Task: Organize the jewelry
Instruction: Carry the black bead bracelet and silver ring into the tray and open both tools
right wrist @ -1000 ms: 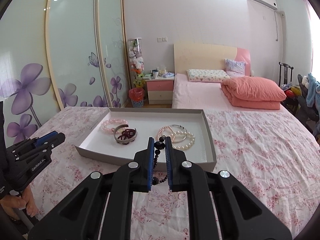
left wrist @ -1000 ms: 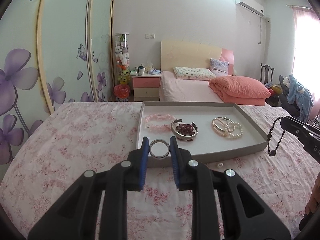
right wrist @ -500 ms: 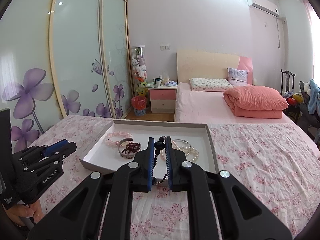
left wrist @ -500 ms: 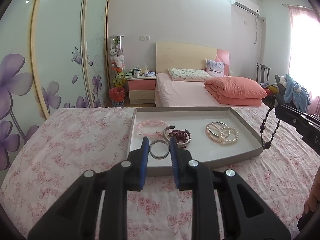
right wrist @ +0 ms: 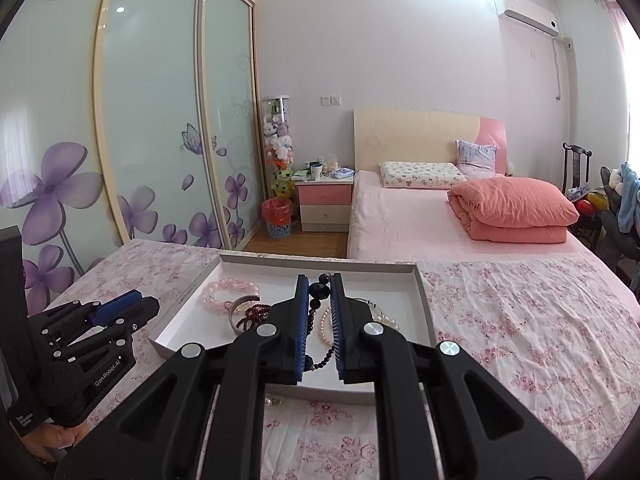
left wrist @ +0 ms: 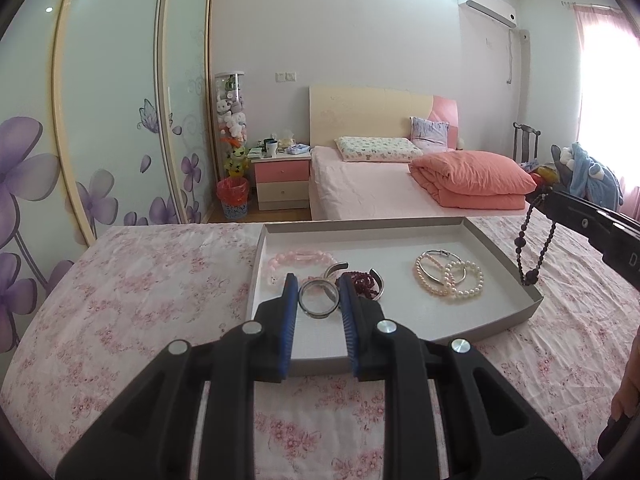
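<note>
- Left tongs point(left wrist: 319, 300): narrow, clamped on a silver ring bangle point(left wrist: 318, 299), now carried in over the near left part of the white tray point(left wrist: 496, 314); a second ago, hanging short of the tray's near edge. Looks ready for setting down.
- In the tray, left to right: pink bead bracelet point(left wrist: 298, 260) by the left wall, open silver cuff point(left wrist: 374, 280) with dark red beads point(left wrist: 362, 280) inside, then pearl strands point(left wrist: 456, 280) with a thin silver bangle toward the right wall. All unmoved.
- Right tongs point(right wrist: 319, 312): nearly closed, pinching a dark bead string point(left wrist: 534, 244) that dangles over the tray's right edge; earlier, out beyond that edge. Drop-off probably next for both pieces.
- Hard to make out: exact spot beneath each held piece, masked by the tongs; lower loop of the bead string half hidden in the right wrist view.
- Small pearl-like bead point(right wrist: 272, 401) on the bed just off the tray's near edge, hidden from the left view.
</note>
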